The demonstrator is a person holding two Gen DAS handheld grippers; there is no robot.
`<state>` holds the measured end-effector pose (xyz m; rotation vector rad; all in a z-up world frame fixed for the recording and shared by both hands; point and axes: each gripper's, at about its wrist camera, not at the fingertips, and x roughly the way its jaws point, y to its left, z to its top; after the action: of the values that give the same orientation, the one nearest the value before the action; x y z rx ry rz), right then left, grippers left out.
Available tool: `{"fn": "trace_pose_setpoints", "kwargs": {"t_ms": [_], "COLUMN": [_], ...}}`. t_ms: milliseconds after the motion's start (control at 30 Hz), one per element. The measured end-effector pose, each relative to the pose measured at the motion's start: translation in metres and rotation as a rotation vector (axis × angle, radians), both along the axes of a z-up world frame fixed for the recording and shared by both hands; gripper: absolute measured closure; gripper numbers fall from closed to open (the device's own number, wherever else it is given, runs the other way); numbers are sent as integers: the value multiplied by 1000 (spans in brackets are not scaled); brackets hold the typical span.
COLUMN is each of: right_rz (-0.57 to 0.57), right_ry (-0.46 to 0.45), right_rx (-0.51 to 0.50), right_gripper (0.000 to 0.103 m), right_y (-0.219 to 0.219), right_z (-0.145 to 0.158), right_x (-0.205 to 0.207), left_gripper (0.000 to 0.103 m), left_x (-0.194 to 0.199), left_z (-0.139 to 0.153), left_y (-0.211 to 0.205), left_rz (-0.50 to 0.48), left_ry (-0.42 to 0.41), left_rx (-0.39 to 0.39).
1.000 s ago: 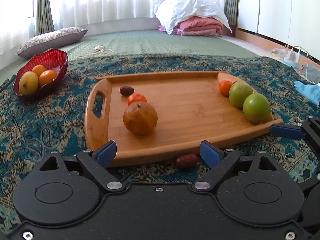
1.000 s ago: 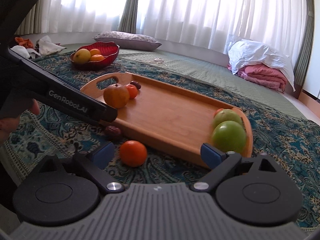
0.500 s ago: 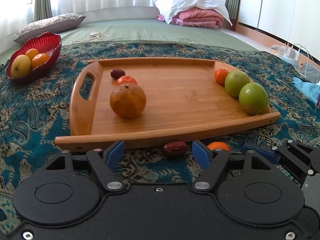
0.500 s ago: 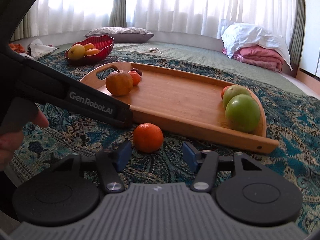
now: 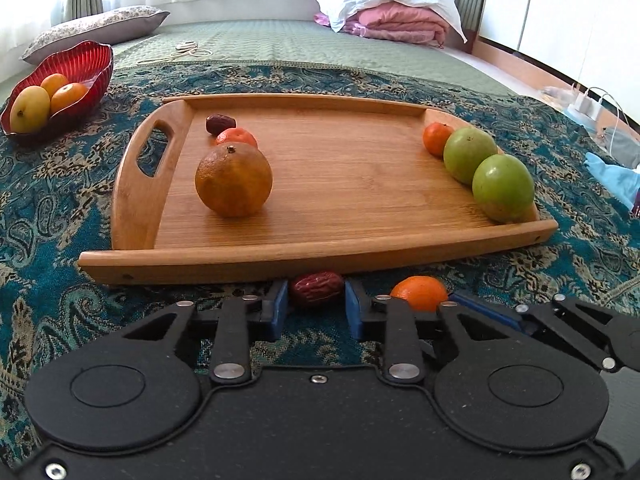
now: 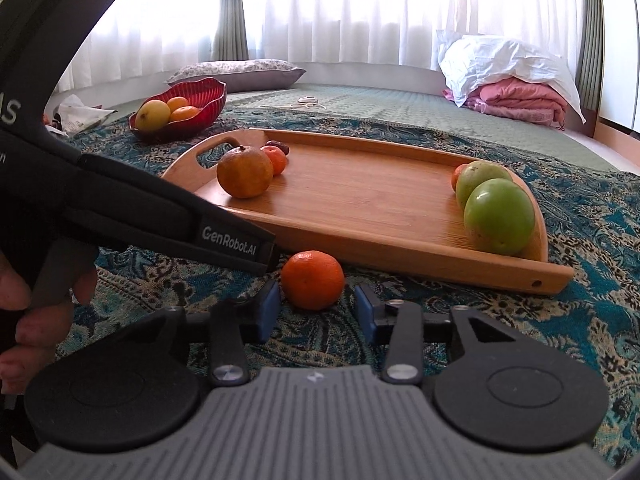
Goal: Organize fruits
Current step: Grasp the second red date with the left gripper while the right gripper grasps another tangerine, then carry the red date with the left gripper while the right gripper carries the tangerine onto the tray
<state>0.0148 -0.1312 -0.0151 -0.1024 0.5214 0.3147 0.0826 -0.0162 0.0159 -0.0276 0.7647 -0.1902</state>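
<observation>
Teal patterned cloth (image 5: 48,216) covers the floor, and a wooden tray (image 5: 340,248) with a cut-out handle lies flat on it. Beyond the cloth, a white and pink pile of bedding (image 5: 396,12) sits under the curtains, and a grey pillow (image 5: 96,28) lies to the left. A red bowl (image 5: 86,66) holding one yellow fruit and two orange ones sits on the cloth, well apart from the tray's handle end. On the tray near the handle stands a big orange (image 5: 233,180), with a smaller tangerine (image 5: 236,137) and a dark date (image 5: 220,123) just behind it. At the opposite end, two green apples (image 5: 486,172) sit side by side against the rim, with a small tangerine (image 5: 438,138) just beyond them. Off the tray, on the cloth right beside its near edge, lie a loose tangerine (image 6: 312,280) and a wrinkled red date (image 5: 317,289). The left gripper (image 5: 316,306) rests low there, its blue pads closed in on either side of that red date; whether they already press it I cannot tell. The right gripper (image 6: 316,310) sits just beside it, its pads spread wider than the loose tangerine between them, not touching it.
</observation>
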Motion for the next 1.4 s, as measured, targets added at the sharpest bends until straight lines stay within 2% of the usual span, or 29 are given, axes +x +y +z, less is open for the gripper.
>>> {"fn": "trace_pose_setpoints", "kwargs": {"t_ms": [200,733,1400], "right_rz": [6,-2,-8], "right_ry": [-4,9,19], "right_rx": [0,13,7], "right_gripper": [61,61,63], "right_y": [1,9,14], "right_z": [1,0,-3], "right_x": [1,12,20], "left_gripper": [75,75,75], "left_x": [-3,-13,-12], "left_z": [4,16,9], "left_y": [2,11,16], "left_rz": [3,15,40], "left_ry": [-9,-67,-51], "left_rx": [-18,14,17]}}
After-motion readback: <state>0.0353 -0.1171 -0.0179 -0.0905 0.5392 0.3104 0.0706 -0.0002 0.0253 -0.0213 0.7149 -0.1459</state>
